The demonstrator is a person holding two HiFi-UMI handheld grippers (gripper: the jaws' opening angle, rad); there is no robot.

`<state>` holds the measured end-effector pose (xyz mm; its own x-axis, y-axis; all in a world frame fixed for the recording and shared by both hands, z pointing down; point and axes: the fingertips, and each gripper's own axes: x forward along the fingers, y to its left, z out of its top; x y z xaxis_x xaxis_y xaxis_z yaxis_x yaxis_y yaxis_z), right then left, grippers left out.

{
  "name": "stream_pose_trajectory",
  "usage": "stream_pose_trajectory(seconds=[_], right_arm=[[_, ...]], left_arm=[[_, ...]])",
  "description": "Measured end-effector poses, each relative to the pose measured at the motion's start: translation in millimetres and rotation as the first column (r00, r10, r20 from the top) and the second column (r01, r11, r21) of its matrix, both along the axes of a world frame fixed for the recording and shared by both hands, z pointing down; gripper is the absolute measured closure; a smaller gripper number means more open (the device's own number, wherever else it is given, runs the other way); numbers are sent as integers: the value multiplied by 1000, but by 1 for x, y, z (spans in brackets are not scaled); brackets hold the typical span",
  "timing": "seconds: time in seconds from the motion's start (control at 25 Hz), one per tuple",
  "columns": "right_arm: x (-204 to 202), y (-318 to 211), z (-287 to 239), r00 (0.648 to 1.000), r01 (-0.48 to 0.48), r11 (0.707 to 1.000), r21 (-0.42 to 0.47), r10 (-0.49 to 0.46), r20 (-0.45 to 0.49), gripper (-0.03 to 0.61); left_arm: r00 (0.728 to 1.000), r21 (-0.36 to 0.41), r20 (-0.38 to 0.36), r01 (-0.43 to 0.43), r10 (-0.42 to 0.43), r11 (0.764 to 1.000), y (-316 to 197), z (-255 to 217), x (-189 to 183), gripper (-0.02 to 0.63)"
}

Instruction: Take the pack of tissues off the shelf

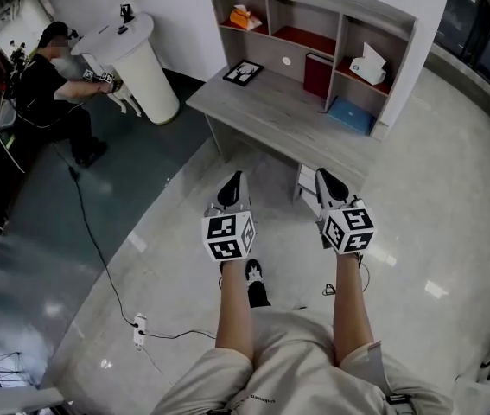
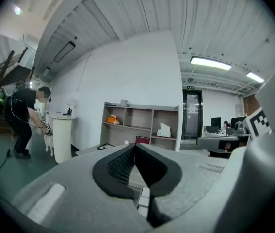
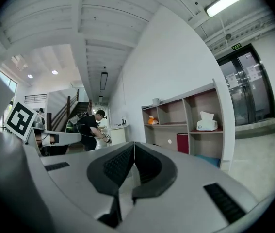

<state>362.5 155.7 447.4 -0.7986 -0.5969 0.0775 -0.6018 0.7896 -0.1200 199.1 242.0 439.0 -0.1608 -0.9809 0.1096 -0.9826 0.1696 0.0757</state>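
Note:
A white box of tissues (image 1: 368, 66) sits in the right compartment of the wooden shelf (image 1: 400, 15) that stands on a grey desk (image 1: 270, 115). An orange tissue pack (image 1: 243, 15) lies in the upper left compartment. Both grippers hang over the floor well short of the desk. My left gripper (image 1: 233, 188) is shut and empty, and my right gripper (image 1: 331, 184) is shut and empty too. From the left gripper view the white box (image 2: 164, 130) and orange pack (image 2: 111, 120) appear far beyond the closed jaws. The right gripper view shows the white box (image 3: 206, 124) at the right.
A red folder (image 1: 318, 74), a blue item (image 1: 351, 115) and a framed marker card (image 1: 243, 73) are on the desk and shelf. A person (image 1: 50, 85) works at a white round stand (image 1: 141, 59) to the left. A cable with a power strip (image 1: 139, 327) lies on the floor.

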Motion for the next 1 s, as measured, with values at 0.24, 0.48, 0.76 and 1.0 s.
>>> stream_pose_trajectory(seconds=[0.24,0.48,0.76,1.0], right_arm=[[-39,-58,-11,999,-46,999,-8,46,6,563],[-109,-89,-18,1000,-25,1000,-15,25,12,562],[-175,-108,-7,1000,-28,999,-30,28,-1,563],[-201,-115,4,997,-64,997,-35,63,-36,563]], left_arm=[[998,15,13,-57,57,998,-56,-10,-42,604],[999,16,26,-40,39,999,-83,-23,-118,604],[998,7,0,-56,56,998,-108,-11,-188,604],[997,13,-38,-63,64,998,-116,0,-226,604]])
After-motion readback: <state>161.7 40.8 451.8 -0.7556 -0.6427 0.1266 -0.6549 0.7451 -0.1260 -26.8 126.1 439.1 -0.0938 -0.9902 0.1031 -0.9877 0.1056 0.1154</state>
